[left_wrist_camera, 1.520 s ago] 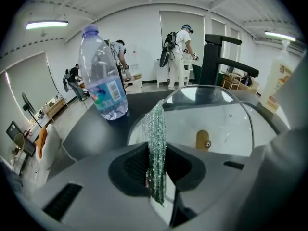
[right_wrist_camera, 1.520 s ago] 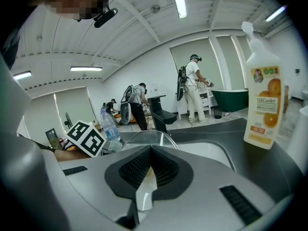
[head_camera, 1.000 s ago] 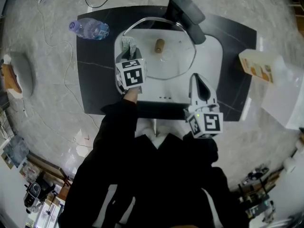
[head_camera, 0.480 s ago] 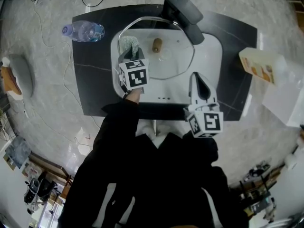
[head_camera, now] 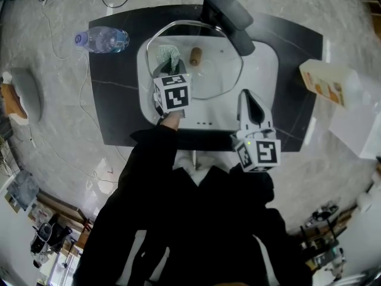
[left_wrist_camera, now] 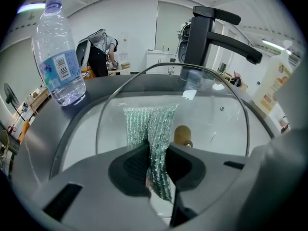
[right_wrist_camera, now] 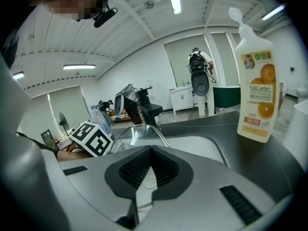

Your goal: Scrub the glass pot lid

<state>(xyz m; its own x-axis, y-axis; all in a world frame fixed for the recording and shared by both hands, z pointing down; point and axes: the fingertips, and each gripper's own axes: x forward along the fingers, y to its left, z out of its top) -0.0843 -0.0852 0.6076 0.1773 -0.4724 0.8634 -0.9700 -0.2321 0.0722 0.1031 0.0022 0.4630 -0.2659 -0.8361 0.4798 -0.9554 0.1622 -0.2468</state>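
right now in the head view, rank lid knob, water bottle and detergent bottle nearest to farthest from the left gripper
1. lid knob, just right of the left gripper and its scrub cloth
2. water bottle, to its left on the dark counter
3. detergent bottle, far right

White sink (head_camera: pixel 262 70) set in black counter (head_camera: pixel 119 100). Black faucet (head_camera: pixel 229 16) at sink's far rim. Clear water bottle (head_camera: pixel 101 39) upright, left of sink. Orange-labelled soap bottle (head_camera: pixel 324 83) upright, right of sink, well apart.
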